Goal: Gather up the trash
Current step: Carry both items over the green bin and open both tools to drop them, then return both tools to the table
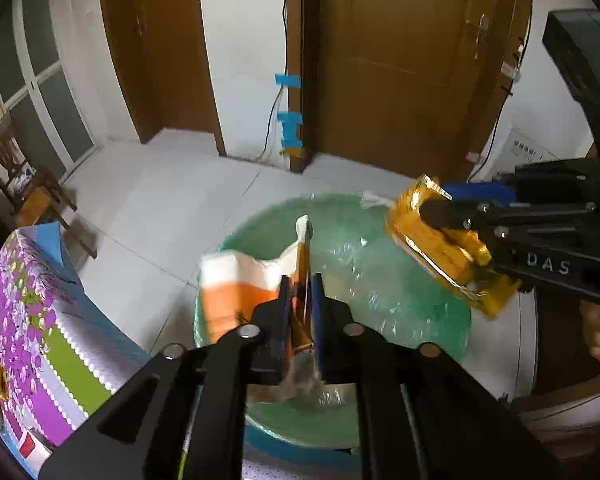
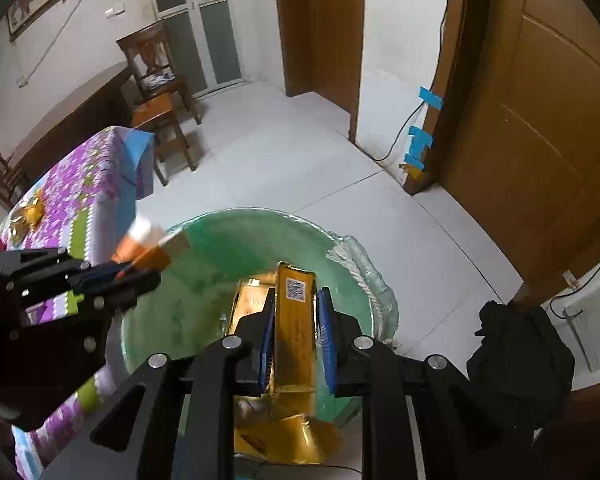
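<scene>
- The left gripper (image 1: 300, 280) is hanging low in the centre of the left wrist view, pointing down over the bin (image 1: 380, 272), a round tub lined with a green bag.
- Its two pads are standing a little apart, with an orange and white wrapper (image 1: 236, 280) sitting upright in the gap. The pads are not visibly pressing on it, and the wrapper's lower end is blurring out over the bin's mouth.
- The right gripper (image 2: 298, 296) is sitting low centre in its own view, also aimed down into the bin.
- A gold box (image 2: 296, 320) is standing between its blue pads. The left pad is lying against the box, while the right pad is showing a sliver of green beside it, so the jaws are looking slack rather than pinching.
- More gold packaging is lying under the box, inside the liner.
- A hand (image 1: 598, 328) is showing at the right edge, behind the right gripper.
- The table (image 1: 32, 300), under a purple floral cloth, is standing at the left, just beside the bin, with crumpled gold wrappers (image 2: 30, 208) lying on it.
- A wooden chair (image 2: 156, 80) is sitting in the upper left, and a black bag (image 2: 516, 352) at lower right.
</scene>
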`<act>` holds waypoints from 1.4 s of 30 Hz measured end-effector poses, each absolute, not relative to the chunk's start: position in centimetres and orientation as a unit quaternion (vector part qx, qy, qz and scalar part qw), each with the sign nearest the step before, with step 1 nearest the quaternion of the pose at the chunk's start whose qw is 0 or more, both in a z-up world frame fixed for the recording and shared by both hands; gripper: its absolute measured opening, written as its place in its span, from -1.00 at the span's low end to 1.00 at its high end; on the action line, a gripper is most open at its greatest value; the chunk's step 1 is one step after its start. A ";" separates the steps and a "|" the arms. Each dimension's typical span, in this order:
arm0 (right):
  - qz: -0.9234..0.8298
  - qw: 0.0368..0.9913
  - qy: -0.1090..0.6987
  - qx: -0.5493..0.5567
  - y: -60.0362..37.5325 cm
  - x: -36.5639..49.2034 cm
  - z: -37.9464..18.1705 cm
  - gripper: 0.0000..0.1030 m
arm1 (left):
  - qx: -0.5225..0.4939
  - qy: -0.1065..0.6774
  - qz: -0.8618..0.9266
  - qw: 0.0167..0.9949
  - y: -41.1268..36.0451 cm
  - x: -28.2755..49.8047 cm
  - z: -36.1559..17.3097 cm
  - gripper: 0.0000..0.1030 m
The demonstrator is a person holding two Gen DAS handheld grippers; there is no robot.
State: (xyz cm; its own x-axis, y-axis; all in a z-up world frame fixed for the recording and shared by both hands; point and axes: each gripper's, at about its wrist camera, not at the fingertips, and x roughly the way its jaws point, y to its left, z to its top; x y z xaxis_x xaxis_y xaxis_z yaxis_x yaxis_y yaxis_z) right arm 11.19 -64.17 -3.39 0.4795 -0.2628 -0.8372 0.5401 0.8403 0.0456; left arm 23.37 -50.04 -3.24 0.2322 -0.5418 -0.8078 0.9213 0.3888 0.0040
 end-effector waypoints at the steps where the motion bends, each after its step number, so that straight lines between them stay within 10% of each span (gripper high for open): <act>1: -0.245 0.846 0.450 0.150 -64.1 11.3 -3.6 -0.33 | 0.253 0.377 -0.483 0.749 -50.0 23.5 -3.4 -0.19; 22: -0.256 0.864 0.415 0.128 -61.3 10.0 -3.2 -0.34 | 0.240 0.324 -0.434 0.806 -45.4 21.8 -2.5 0.11; 42: -0.219 0.967 0.129 0.034 -40.2 9.3 -0.3 -0.07 | 0.104 0.260 -0.175 0.944 -22.6 21.4 1.0 0.23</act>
